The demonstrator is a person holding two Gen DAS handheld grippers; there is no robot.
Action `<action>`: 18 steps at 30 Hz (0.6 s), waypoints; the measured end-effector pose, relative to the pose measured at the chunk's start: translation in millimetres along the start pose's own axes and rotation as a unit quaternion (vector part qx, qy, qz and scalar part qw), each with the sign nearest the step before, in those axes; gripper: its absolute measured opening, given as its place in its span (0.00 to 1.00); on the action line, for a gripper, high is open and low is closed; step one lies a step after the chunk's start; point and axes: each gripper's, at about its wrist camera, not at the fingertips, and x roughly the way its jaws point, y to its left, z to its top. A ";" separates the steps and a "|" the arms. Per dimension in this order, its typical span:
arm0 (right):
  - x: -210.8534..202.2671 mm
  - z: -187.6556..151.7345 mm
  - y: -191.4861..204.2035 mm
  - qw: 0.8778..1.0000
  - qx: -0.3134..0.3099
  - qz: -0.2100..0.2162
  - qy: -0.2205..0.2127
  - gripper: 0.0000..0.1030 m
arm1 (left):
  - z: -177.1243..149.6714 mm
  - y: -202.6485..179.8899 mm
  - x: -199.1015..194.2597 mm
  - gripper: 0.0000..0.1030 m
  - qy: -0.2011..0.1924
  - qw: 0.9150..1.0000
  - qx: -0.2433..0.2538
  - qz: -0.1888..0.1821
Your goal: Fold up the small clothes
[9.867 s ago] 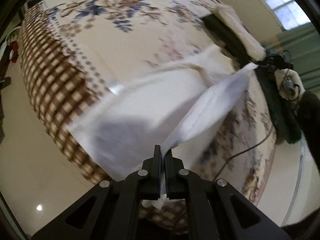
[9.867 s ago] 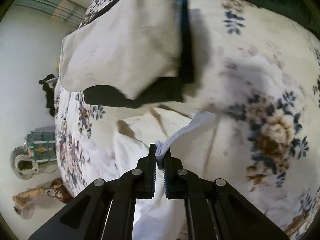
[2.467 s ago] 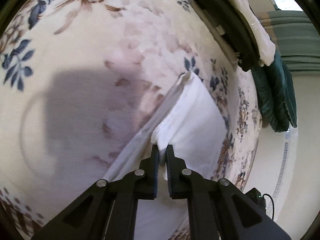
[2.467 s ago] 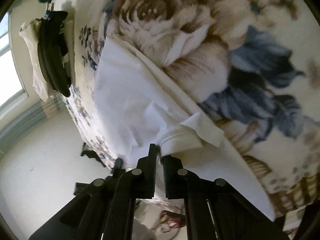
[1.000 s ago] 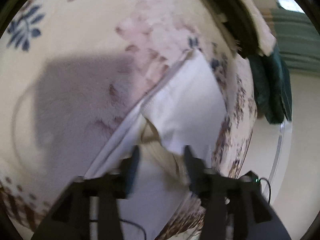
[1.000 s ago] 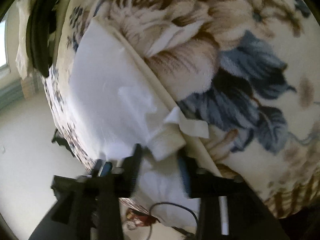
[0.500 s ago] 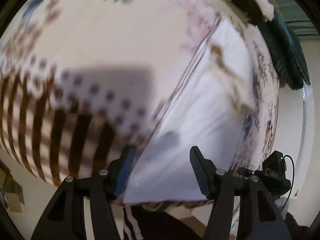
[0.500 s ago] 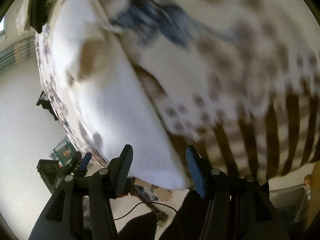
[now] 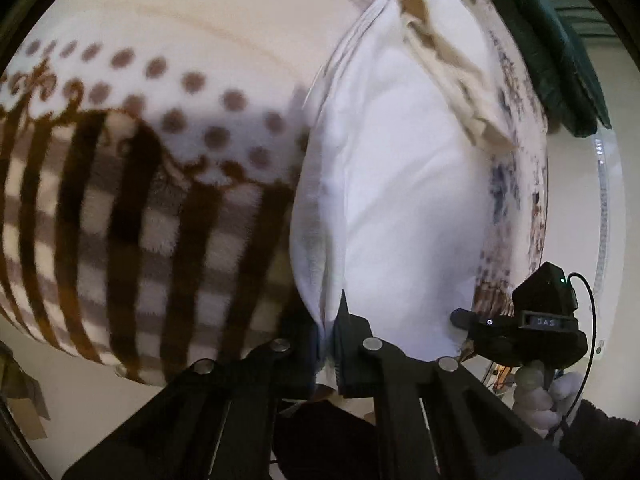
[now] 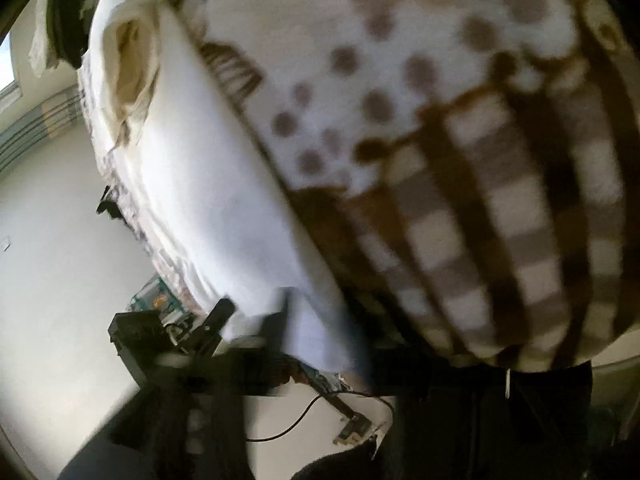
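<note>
A white garment (image 9: 400, 200) lies folded lengthwise on the bed, its lower hem hanging over the bed's near edge. A beige inner part (image 9: 448, 60) shows at its far end. My left gripper (image 9: 327, 322) has its jaws closing tight on the hem's left corner, with white cloth pinched between them. In the left wrist view the right gripper (image 9: 464, 316) meets the hem's other corner, held by a gloved hand (image 9: 532, 392). The right wrist view is blurred; there the garment (image 10: 208, 200) ends at my right gripper (image 10: 316, 344), whose jaws close around its corner.
A fleece blanket (image 9: 140, 220) with brown checks and dots covers the bed and drapes over its edge. Dark green clothes (image 9: 568, 60) and a dark folded stack (image 10: 64, 20) sit at the far end. A cable (image 10: 296, 420) trails over the pale floor below.
Both grippers let go of the folded sleeves, slid back along the garment to the bed's near edge with jaws wide, and have now clamped the hem corners.
</note>
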 end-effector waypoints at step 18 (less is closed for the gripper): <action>-110.4 54.9 82.6 0.985 0.003 0.152 -0.084 0.04 | 135.7 -93.9 -78.9 0.04 -0.107 0.984 0.012 -0.145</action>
